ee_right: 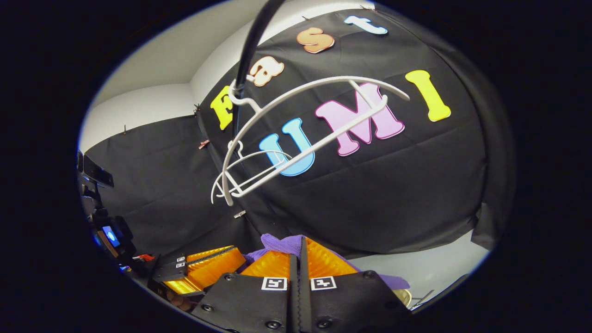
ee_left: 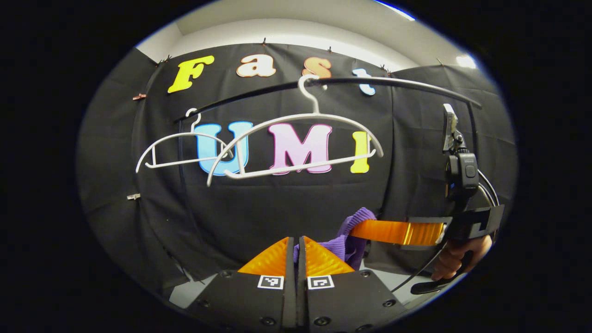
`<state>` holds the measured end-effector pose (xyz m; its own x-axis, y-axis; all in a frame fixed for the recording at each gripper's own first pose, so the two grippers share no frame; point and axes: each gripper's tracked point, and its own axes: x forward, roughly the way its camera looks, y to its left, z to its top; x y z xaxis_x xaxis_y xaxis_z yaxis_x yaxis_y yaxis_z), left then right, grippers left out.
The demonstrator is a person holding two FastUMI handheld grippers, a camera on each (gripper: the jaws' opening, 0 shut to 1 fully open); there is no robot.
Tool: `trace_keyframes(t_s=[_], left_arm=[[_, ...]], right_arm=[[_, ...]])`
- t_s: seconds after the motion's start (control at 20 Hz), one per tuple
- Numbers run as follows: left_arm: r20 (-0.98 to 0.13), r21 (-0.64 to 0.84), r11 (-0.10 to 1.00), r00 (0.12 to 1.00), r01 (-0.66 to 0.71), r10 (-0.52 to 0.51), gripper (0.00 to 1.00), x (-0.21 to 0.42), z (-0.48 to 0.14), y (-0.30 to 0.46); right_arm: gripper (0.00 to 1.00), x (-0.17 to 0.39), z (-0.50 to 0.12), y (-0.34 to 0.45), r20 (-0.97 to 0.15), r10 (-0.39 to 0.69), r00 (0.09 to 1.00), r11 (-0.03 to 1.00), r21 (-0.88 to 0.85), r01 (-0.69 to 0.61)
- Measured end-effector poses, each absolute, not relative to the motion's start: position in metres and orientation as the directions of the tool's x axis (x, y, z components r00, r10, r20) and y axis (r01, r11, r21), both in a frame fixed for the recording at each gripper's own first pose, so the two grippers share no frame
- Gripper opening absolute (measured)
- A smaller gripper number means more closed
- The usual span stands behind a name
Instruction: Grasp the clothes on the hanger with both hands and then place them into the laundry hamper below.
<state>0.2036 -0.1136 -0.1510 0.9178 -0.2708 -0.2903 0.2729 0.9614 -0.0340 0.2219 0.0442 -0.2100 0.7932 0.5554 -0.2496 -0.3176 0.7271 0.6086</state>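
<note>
Bright room light from above, sharp pictures, bent edges.
In the left gripper view, ceiling lights (ee_left: 465,60) glow white at 1 o'clock and the white hangers (ee_left: 296,143) look crisp. The black rail (ee_right: 252,46) curves toward 12 o'clock in the right gripper view. A small screen (ee_right: 111,235) glows blue at 9 o'clock.

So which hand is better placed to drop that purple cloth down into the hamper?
Neither clearly: the left tool and right tool both look shut on the purple cloth, already off the white hangers. The hamper is out of sight.
</note>
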Motion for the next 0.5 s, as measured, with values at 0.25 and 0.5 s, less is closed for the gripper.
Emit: trace_keyframes(t_s=[0.25,0.5], left_arm=[[-0.313,-0.065,0.955,0.903,0.291,-0.296,0.05,0.196,-0.171,-0.119],[-0.437,-0.095,0.96,0.855,0.265,-0.279,0.05,0.192,-0.256,-0.118]], right_arm=[[0.04,0.209,-0.227,0.039,-0.285,0.561,0.778,0.734,0.605,-0.308],[0.04,0.19,-0.316,0.03,-0.44,0.533,0.723,0.797,0.547,-0.256]])
